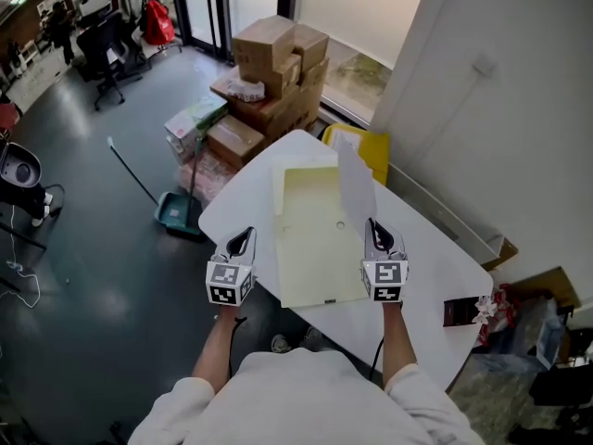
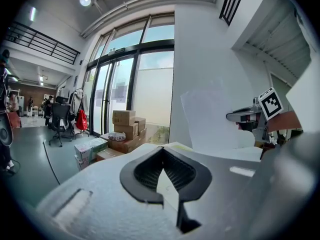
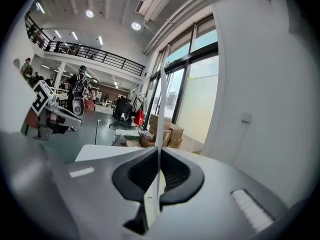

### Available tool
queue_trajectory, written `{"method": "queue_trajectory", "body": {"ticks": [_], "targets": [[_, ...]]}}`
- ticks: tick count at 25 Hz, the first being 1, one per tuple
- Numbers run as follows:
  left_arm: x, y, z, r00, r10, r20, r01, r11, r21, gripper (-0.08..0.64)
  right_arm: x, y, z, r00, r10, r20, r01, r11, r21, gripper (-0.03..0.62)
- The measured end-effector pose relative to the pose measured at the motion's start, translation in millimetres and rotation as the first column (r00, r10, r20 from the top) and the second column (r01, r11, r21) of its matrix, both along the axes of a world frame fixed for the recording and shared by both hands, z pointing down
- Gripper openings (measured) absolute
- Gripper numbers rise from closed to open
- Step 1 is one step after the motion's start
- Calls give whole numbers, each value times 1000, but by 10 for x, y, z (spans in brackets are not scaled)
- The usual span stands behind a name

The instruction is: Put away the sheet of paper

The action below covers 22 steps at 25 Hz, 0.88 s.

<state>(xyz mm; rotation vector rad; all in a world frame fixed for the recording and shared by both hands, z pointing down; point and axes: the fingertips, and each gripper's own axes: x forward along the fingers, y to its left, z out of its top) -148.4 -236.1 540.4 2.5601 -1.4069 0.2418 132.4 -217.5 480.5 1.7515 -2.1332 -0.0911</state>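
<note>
Sheet of paper (image 1: 357,188) upright on edge

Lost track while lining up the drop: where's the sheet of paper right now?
In the head view the sheet of paper stands upright on the right, pinched by the right tongs above the right edge of the folder.

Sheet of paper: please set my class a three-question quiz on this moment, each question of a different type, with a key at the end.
1. True or false: the sheet of paper lies flat on the white table.
2. The right gripper is: A open and empty; B shut on the sheet; C resting on the table.
3. What colour is the folder lying on the table?
Key: 1 false, it stands upright; 2 B; 3 pale yellow.
</note>
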Motion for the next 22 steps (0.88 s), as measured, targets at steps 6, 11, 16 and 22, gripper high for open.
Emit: {"method": "queue_trajectory", "body": {"ticks": [6, 11, 16, 22], "targets": [[99, -5, -96, 999, -39, 36, 39, 999, 7, 6, 59, -108, -18, 998, -53, 22, 53, 999, 7, 2], [193, 12, -153, 996, -75, 57, 74, 997, 6, 6, 117, -175, -45, 994, -104, 36, 104, 994, 20, 2], [346, 122, -123, 992, -99, 76, 100, 995, -11, 6, 232, -175, 17, 988, -140, 64, 139, 990, 15, 2], [412, 269, -88, 986, -135, 101, 138, 990, -29, 6, 244, -170, 83, 978, -204, 50, 203, 979, 8, 2]]}}
